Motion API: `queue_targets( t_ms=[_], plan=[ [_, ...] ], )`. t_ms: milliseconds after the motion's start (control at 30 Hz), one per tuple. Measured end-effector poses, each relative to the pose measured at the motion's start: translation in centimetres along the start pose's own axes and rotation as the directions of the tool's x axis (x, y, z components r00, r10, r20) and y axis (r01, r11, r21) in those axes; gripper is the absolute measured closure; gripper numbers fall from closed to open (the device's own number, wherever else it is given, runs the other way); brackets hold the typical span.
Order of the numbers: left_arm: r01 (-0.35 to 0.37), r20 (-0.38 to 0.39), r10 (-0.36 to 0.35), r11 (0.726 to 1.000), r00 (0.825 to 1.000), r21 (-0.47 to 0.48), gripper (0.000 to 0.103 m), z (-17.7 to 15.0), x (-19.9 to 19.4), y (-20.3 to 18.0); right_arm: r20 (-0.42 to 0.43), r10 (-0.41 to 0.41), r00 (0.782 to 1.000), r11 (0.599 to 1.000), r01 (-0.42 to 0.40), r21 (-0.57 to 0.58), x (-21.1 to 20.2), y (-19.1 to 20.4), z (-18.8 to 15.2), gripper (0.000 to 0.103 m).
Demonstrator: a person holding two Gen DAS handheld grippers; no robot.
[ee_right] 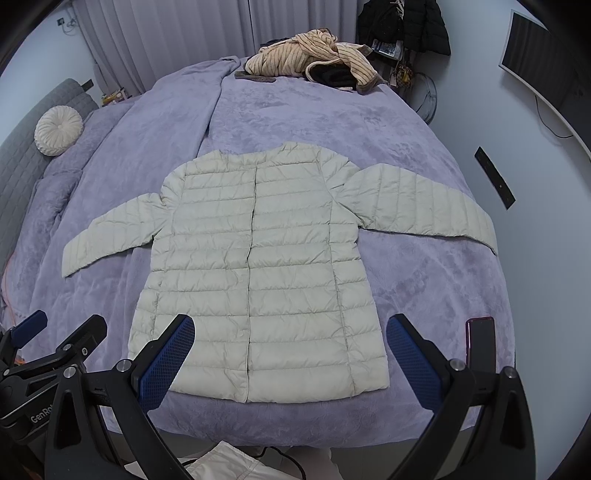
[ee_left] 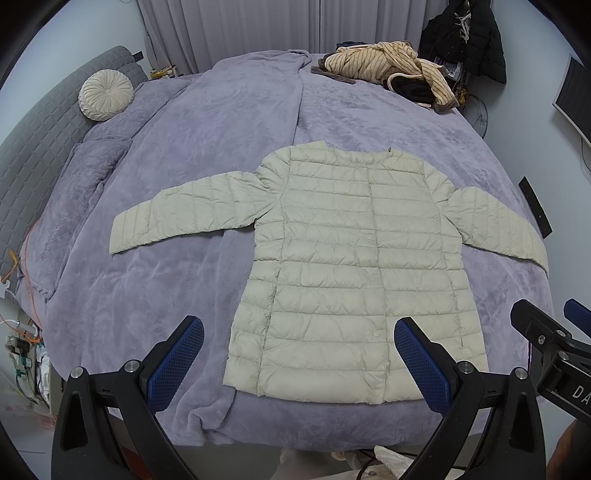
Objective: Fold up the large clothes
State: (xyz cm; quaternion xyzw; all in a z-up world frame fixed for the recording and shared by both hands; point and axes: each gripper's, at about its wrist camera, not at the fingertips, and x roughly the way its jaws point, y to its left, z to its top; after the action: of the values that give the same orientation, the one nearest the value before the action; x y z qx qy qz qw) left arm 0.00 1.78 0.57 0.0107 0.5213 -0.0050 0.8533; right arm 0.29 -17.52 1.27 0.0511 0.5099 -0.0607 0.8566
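A cream quilted puffer jacket lies flat and front up on the purple blanket of the bed, both sleeves spread out sideways. It shows the same way in the right wrist view. My left gripper is open and empty, held above the jacket's hem near the bed's front edge. My right gripper is open and empty too, above the hem. The right gripper's black body shows at the right edge of the left wrist view. The left gripper's body shows at the left of the right wrist view.
A heap of striped beige clothes lies at the bed's far end. A round cream cushion rests at the far left by the grey headboard. A phone lies on the bed's near right corner. Dark coats hang behind.
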Motion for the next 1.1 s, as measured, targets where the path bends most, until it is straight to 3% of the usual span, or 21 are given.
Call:
queue_targets(
  t_ms=[1100],
  plan=[
    [-0.002,-0.006,0.002,1.0,1.0,0.0,0.0,-0.2,0.0,0.7,-0.018,0.003,1.0,1.0,-0.003,0.007,0.9,-0.3,-1.0,0.0]
  ],
)
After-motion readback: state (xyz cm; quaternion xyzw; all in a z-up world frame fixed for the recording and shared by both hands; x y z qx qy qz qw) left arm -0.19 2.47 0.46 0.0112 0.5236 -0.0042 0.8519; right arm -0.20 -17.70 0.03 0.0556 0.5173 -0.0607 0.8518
